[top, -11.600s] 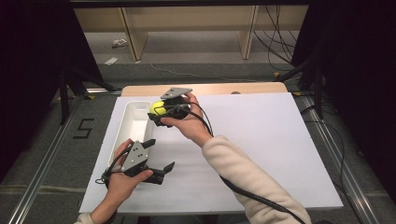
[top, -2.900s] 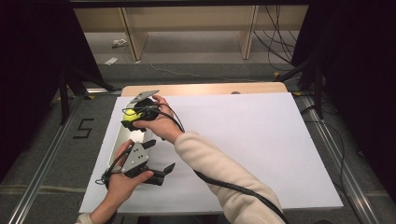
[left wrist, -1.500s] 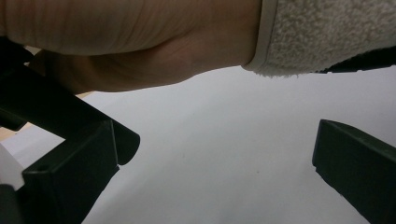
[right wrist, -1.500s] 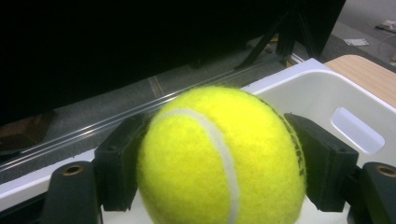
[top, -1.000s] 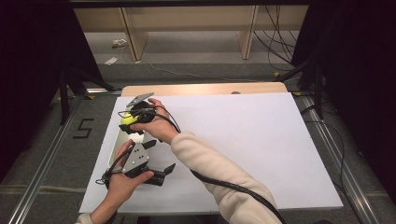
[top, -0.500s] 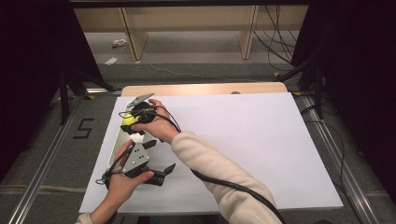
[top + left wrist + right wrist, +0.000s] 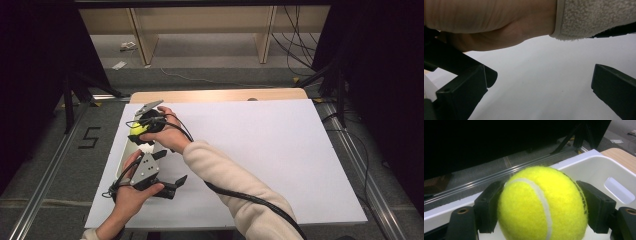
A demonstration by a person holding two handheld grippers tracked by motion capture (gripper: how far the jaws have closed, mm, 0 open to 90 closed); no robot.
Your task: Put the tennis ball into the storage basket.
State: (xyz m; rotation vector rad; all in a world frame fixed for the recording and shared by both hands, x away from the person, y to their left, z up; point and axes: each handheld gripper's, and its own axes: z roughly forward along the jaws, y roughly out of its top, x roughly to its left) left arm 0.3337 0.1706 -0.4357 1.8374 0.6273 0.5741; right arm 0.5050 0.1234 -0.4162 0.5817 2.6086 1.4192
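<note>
A: Which step is in hand here?

B: I judge it is the placing step. The right gripper (image 7: 141,131) is pinching the fuzzy yellow-green tennis ball with a white seam (image 7: 542,205), one black jaw on each side of it. In the right gripper view the ball hangs above the inside of the white plastic bin with a slot handle in its wall (image 7: 599,171), which stands at the left edge of the white table (image 7: 280,150).

A: Is the ball touching the bin?

B: I cannot tell. The bottom of the ball is cut off in that view, and from the high view the hand covers it.

A: And the other gripper?

B: The left gripper (image 7: 167,181) rests low on the table, near the person's side, with its jaws spread wide and nothing between them. In its own view the cream fleece sleeve (image 7: 596,17) of the right arm passes just above it.

A: What does the next move call for?

B: Probably to lower the ball a little more into the bin and then spread the jaws, so it drops softly and does not bounce out.
</note>
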